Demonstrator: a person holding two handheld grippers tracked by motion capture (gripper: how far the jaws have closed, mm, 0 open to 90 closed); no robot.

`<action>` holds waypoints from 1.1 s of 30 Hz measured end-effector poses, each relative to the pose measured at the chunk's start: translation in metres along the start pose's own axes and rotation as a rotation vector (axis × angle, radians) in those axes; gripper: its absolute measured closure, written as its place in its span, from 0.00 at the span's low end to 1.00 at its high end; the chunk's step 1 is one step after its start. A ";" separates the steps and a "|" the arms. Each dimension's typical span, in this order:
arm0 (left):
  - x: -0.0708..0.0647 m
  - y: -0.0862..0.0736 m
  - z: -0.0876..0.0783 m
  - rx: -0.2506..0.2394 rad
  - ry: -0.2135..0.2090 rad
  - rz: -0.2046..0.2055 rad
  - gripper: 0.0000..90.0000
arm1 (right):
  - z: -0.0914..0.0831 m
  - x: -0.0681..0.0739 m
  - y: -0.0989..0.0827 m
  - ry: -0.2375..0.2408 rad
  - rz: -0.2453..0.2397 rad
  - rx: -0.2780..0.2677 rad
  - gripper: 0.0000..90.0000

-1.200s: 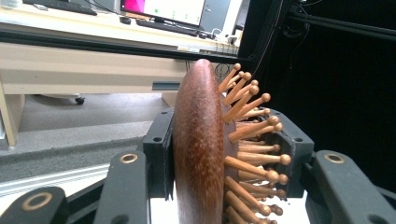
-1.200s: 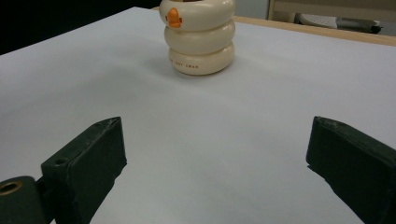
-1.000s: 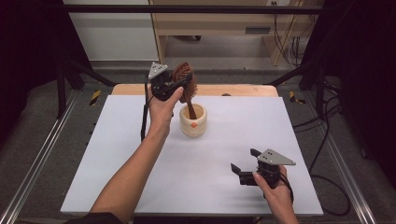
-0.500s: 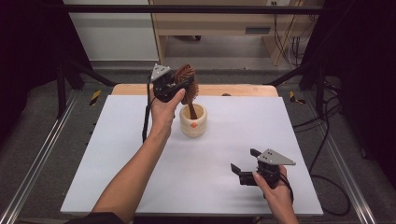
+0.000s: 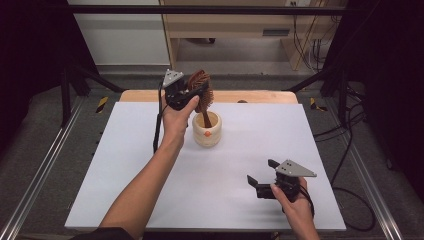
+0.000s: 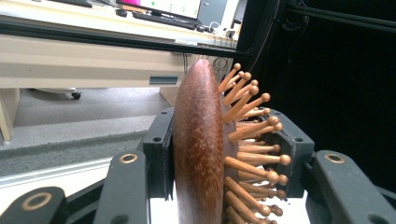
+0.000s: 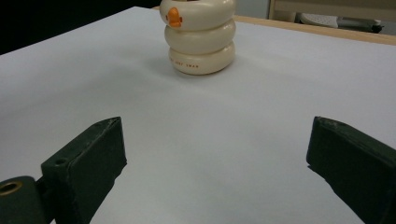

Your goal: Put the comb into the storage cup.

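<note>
Currently, brown wooden pin-bristle hairbrush (image 6: pixel 201 154) is clamped in left gripper (image 5: pixel 192 95), handle in cream ringed cup (image 5: pixel 207 131); right gripper (image 5: pixel 263 176) is held apart.

Lighting: even, from overhead; white desk (image 5: pixel 150 150) bright, without glare. Surroundings at 9 and 3 o'clock fall to near black. Shadows: soft, faint beside the cup (image 7: pixel 198 37). Focus: hairbrush (image 6: pixel 201 149) sharp in the left gripper view, background soft; high view slightly grainy. Edges: mild bending in both gripper views.
</note>
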State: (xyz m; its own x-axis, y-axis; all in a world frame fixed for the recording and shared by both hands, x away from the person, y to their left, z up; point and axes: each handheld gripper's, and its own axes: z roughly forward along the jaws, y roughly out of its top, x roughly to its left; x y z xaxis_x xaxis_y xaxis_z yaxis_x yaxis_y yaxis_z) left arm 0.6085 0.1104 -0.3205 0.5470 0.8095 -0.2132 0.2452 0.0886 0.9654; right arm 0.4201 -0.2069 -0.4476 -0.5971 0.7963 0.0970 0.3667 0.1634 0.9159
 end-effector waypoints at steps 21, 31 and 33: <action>0.001 -0.004 0.001 -0.002 -0.005 -0.020 0.55 | 0.000 0.000 0.000 -0.002 0.001 0.002 0.06; 0.001 -0.006 0.003 -0.003 -0.009 -0.034 0.55 | 0.001 -0.001 -0.001 0.000 0.001 0.006 0.06; 0.001 -0.007 0.003 -0.003 -0.009 -0.036 0.55 | 0.001 0.000 -0.001 0.000 0.000 0.006 0.06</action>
State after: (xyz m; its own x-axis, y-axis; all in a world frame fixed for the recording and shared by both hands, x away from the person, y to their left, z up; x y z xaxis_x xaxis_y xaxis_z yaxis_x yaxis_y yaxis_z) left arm 0.6097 0.1091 -0.3277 0.5454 0.8002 -0.2494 0.2628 0.1193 0.9574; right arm 0.4206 -0.2069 -0.4486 -0.5968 0.7965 0.0967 0.3710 0.1671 0.9135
